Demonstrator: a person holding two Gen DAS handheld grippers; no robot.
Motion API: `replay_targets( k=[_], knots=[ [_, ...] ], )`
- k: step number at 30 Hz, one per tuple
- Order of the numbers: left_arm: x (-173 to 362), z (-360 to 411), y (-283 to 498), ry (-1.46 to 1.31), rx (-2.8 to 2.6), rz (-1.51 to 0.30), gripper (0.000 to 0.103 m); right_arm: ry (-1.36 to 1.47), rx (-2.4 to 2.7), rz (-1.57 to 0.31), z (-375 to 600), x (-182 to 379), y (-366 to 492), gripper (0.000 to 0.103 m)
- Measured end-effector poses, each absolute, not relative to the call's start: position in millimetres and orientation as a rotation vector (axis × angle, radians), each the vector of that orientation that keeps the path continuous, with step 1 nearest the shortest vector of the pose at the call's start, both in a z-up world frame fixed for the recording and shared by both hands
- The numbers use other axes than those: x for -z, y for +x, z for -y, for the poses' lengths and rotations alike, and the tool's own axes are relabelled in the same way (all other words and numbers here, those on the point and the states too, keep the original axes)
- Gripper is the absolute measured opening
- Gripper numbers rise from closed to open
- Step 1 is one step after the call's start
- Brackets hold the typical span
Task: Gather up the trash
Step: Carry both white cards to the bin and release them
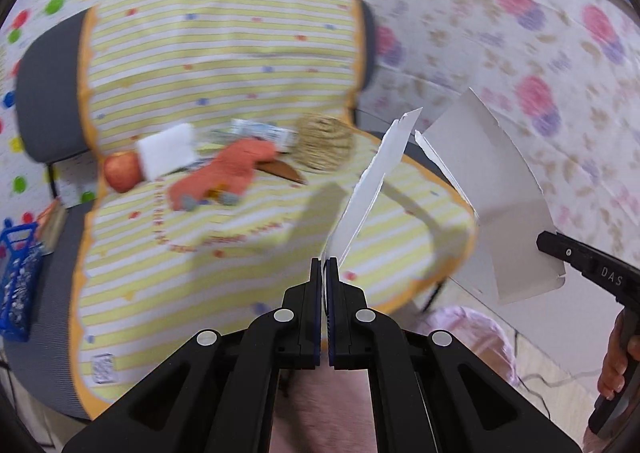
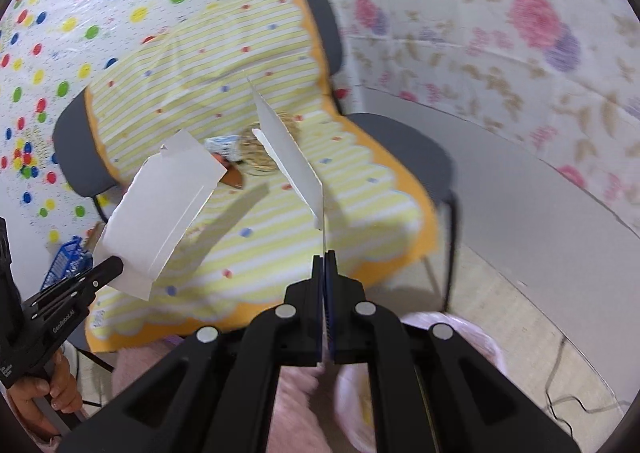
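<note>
left wrist: left tool point(image 1: 324, 261) clamped on torn white card piece point(image 1: 374, 189) above the striped chair cover point(image 1: 224, 65) | right wrist: right tool point(image 2: 323, 256) clamped on second card piece point(image 2: 294, 161); likely light, stiff, tear-prone; grip at lower edge

We run two matte blk grippers, left point(image 1: 324, 263) & right point(image 2: 323, 256), w/ blue pads on inner faces of the fingers point(image 2: 317, 273), round silver pivot pins, angular linkage arms. White "DAS" lettering on right, "GenRobot.AI" on left. Fuzzy pink garment point(image 2: 296, 405) below.
</note>
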State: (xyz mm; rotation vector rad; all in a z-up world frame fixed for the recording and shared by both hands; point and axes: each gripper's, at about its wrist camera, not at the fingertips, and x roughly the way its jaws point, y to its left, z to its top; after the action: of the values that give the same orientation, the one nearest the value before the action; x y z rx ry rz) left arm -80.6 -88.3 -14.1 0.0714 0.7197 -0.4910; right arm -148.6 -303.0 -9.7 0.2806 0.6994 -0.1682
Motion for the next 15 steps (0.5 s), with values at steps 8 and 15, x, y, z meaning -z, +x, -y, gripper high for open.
replay_targets(
  k=[8,15],
  knots=[
    [32,143,-119,0.129,0.662,-0.745,0.002,0.306,0.355,-0.739,335,21,-226,0.002],
    [56,192,-140,0.176,0.787,-0.789,0.002,0.372,0.459,-0.782,353,42,-272,0.002]
  ],
)
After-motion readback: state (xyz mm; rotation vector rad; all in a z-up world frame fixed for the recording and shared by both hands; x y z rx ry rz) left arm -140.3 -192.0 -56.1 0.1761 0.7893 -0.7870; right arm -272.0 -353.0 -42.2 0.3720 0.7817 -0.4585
